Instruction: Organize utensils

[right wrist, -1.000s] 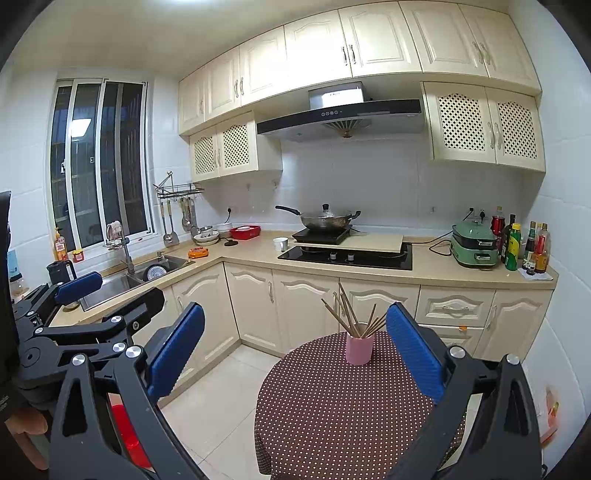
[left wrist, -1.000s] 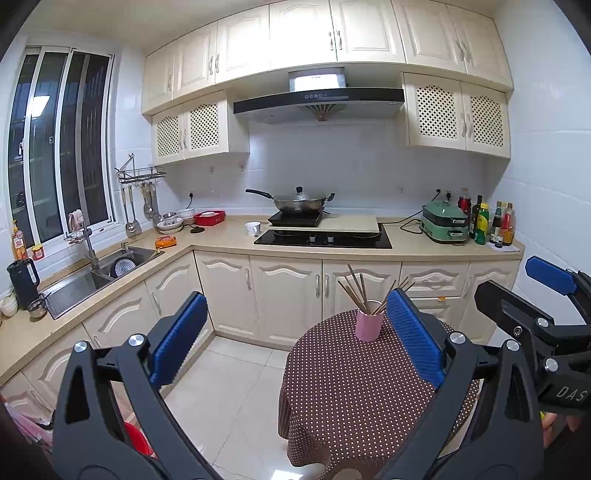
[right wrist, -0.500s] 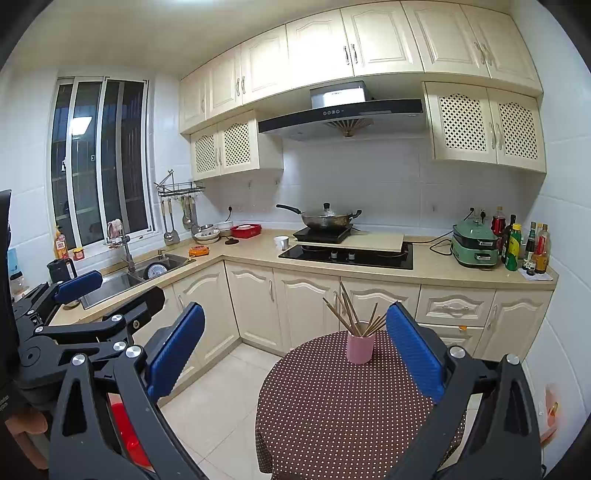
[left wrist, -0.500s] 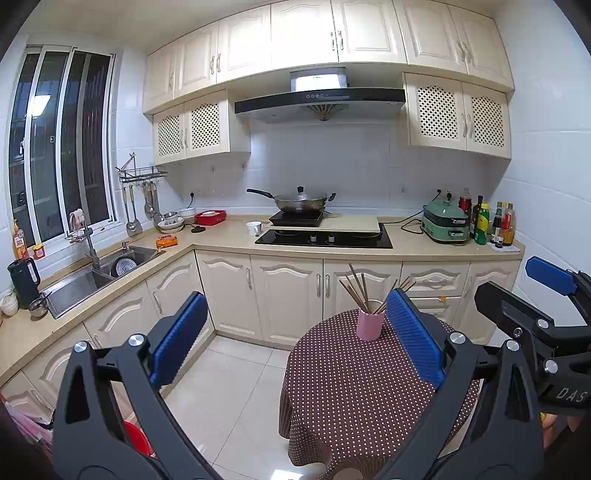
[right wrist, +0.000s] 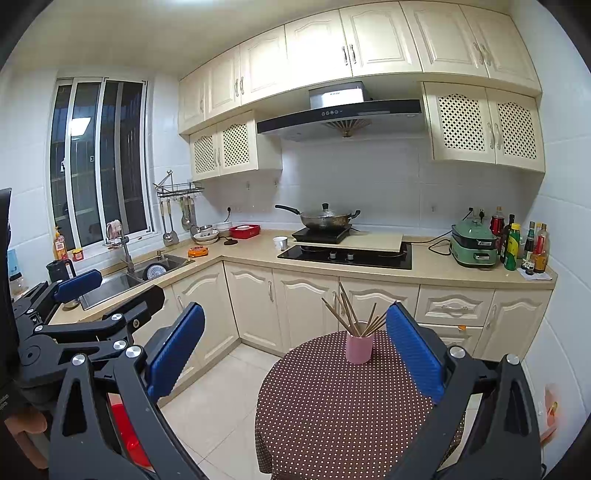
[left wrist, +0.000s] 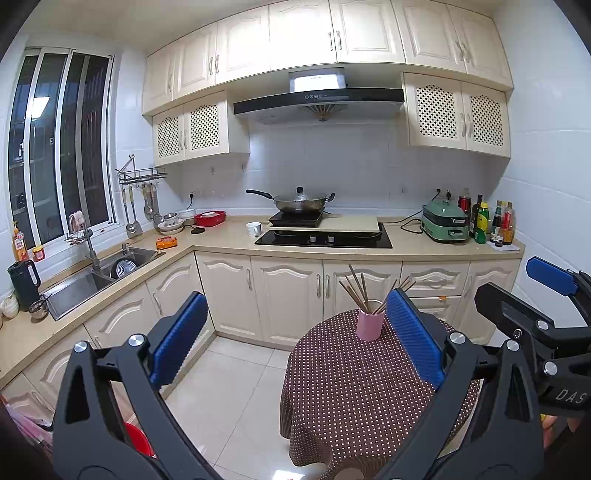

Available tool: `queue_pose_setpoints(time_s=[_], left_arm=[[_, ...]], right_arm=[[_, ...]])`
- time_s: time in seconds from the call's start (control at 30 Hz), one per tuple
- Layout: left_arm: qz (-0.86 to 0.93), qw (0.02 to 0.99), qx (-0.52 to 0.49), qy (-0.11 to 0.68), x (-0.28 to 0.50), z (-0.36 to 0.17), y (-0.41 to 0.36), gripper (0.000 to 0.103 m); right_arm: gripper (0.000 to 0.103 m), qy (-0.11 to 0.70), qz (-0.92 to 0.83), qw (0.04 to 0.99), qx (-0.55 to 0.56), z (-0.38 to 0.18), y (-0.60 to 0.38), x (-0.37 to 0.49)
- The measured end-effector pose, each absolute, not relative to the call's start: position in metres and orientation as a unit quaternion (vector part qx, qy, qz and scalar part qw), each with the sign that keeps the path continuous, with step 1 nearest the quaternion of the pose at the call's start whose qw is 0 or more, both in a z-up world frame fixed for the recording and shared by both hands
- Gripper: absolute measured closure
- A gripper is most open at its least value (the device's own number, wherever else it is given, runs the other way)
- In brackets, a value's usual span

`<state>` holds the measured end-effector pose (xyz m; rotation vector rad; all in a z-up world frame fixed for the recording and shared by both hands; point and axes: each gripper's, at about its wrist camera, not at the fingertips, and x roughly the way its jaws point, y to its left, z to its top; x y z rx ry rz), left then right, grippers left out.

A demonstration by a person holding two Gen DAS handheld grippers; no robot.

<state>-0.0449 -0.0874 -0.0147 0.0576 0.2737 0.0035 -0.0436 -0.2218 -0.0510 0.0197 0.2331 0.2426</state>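
Both views have drifted slightly; nothing else has moved. Left gripper (left wrist: 295, 339) and right gripper (right wrist: 295, 343) open, empty. Chopsticks (right wrist: 351, 314) upright in pink cup (right wrist: 359, 348) on table (right wrist: 332, 413).

Home kitchen: cream cabinets (left wrist: 303, 35), sink (left wrist: 92, 277), wok (left wrist: 299, 201) on hob.

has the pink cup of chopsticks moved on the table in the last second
No. In the right wrist view the pink cup sits at the same far spot on the dotted tablecloth, below the same cabinet doors.
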Motion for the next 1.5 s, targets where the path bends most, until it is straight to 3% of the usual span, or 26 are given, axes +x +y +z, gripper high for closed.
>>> queue_pose_setpoints(time_s=[1.5], left_arm=[[0.004,0.989,0.034,0.144,-0.033,-0.025,-0.075,0.007]], right_arm=[[0.008,0.130,0.116,0.985,0.015,-0.055,-0.219,-0.035]])
